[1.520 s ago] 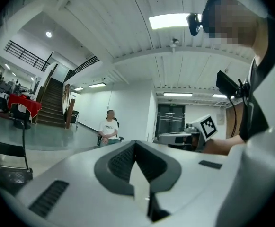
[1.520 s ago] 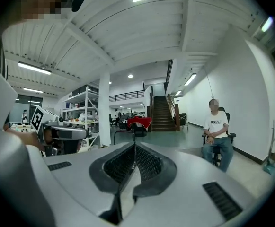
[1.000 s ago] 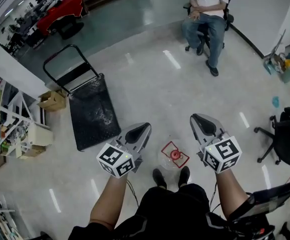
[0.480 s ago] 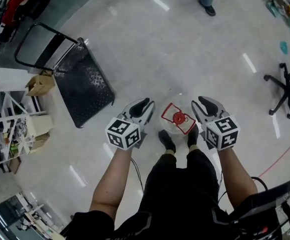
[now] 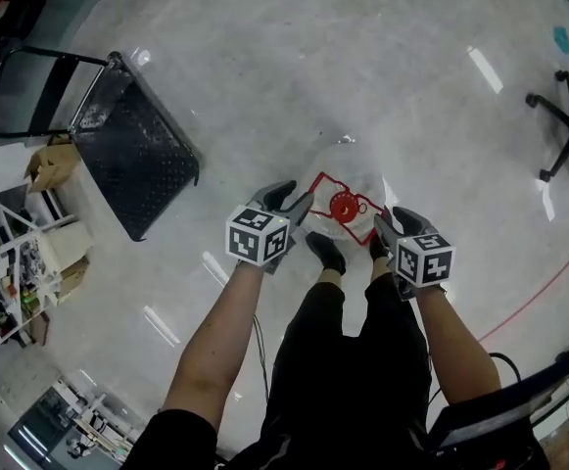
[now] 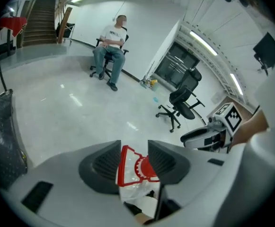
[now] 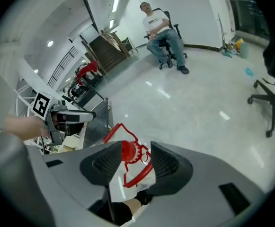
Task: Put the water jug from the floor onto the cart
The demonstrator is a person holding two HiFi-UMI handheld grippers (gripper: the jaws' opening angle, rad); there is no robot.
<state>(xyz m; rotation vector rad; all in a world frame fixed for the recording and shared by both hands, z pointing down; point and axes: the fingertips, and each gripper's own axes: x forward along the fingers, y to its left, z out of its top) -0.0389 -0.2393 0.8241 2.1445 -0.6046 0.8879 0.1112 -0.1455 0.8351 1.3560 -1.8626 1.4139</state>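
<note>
Far left: cart [image 5: 137, 160], black dimpled flat deck, tube handle at one end, well apart from water jug [image 5: 344, 207]. Your left claw [image 5: 290, 202] just beside jug's left flank, jaws opening, nothing pinched, red handle only lines up in gap. Jug upright on glossy floor [image 5: 362, 67], just ahead of your shoes [image 5: 325, 253], between both claws. Long axis vertical, clear rounded plastic, red cap. Right claw [image 5: 390, 225] just beside right flank, jaws opening, empty. Both about equally near

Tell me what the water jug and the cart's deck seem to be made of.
Water jug: probably clear glossy plastic; the floor shows through. Its cap: red plastic, seemingly. Cart deck: dark, perhaps metal or rubber, matte, with dotted texture.
</note>
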